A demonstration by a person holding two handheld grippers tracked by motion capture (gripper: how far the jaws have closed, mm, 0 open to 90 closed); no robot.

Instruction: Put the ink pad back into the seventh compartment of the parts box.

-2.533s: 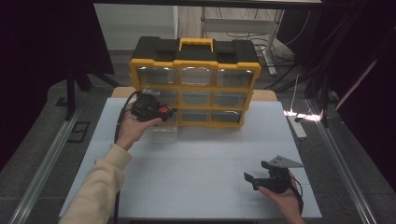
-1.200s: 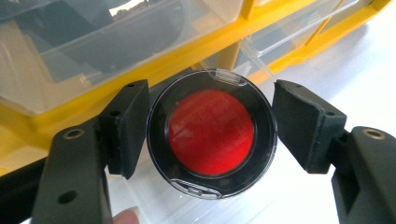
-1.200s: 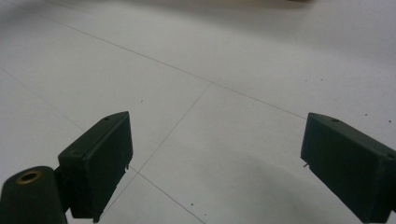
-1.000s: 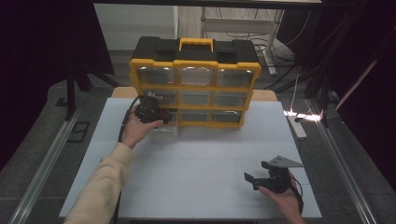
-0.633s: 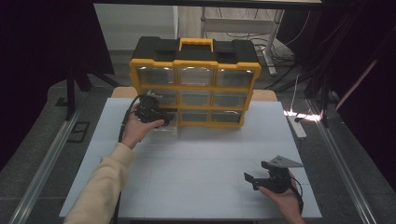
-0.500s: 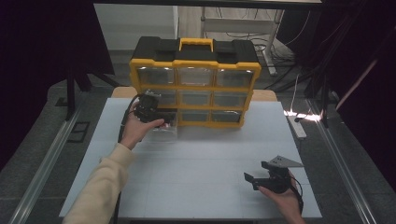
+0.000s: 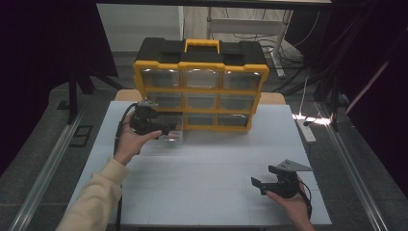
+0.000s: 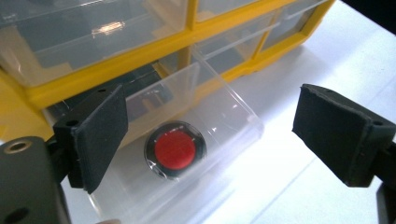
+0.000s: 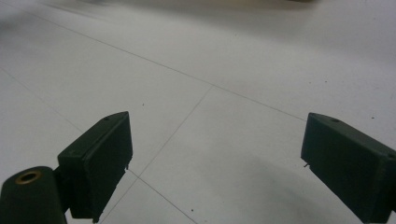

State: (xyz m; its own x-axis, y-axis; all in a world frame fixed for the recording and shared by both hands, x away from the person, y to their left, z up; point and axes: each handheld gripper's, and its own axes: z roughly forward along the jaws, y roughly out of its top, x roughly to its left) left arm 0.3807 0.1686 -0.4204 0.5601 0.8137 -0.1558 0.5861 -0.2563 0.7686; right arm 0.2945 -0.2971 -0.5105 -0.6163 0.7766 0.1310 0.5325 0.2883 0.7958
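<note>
A yellow and black drawer organizer [image 7: 199,86] stands at the back of the white table [image 7: 216,159]. Its bottom-left clear drawer [image 7: 172,136] is pulled out. A round black disc with a red centre [image 8: 175,149] lies inside that drawer [image 8: 205,126]. My left gripper [image 7: 166,130] hovers just above and in front of the drawer. Its jaws have just been opening and stand open [image 8: 210,135], with nothing pressed between the pads. My right gripper [image 7: 257,185] rests low at the near right, open [image 9: 215,172] over bare table.
The organizer's yellow frame [image 8: 140,51] and its shut clear drawers rise right behind the open drawer. A power strip [image 7: 308,130] lies off the table's right edge. Dark curtains stand on both sides.
The left gripper held the red-centred disc over the drawer earlier; now its jaws stand apart, the disc lies in the drawer, and the hand has drawn back slightly. The right gripper kept still.
</note>
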